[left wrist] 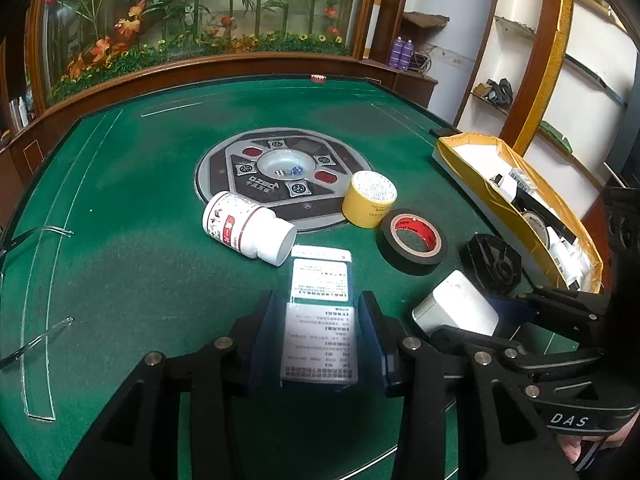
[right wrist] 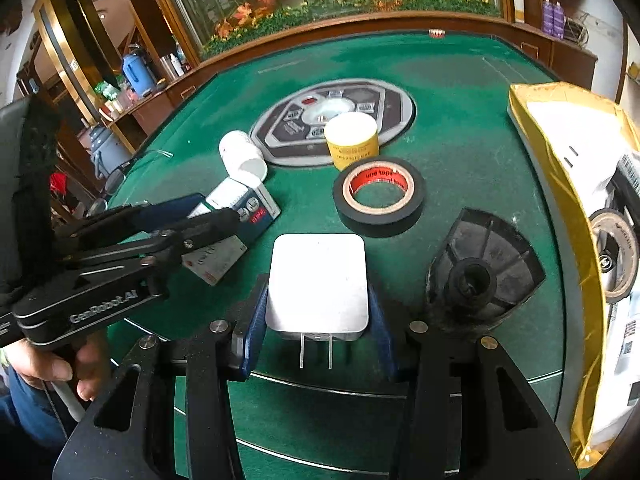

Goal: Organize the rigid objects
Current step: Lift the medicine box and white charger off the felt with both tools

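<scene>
Green felt table [left wrist: 140, 200] underneath everything, with one round grey control panel [left wrist: 280, 176] set in its middle. Going left to right:

- One white plastic pill bottle [left wrist: 248, 228], lying on its side, cap toward the camera, just off the panel's edge.
- One white-and-blue printed carton [left wrist: 320, 320], flat on the felt, clamped between the blue pads of the left gripper [left wrist: 320, 320]; far end close to the bottle's cap.
- One yellow tape roll [left wrist: 370, 198], standing upright, partly on the panel's rim.
- One black tape roll with red inner core [left wrist: 412, 240], lying flat, just beside the yellow one. Two loose rolls in all.
- One white square plug-in charger [right wrist: 318, 284], two metal prongs pointing at the camera, squeezed between the blue pads of the right gripper [right wrist: 318, 312]; resting near the table's near edge.
- One black ribbed plastic part with a central hub [right wrist: 480, 272], right of the charger, apart from it.
- One yellow-lined open cardboard box [right wrist: 560, 152] at the far right edge, holding another tape roll, white paper and several items too jumbled to count.
</scene>
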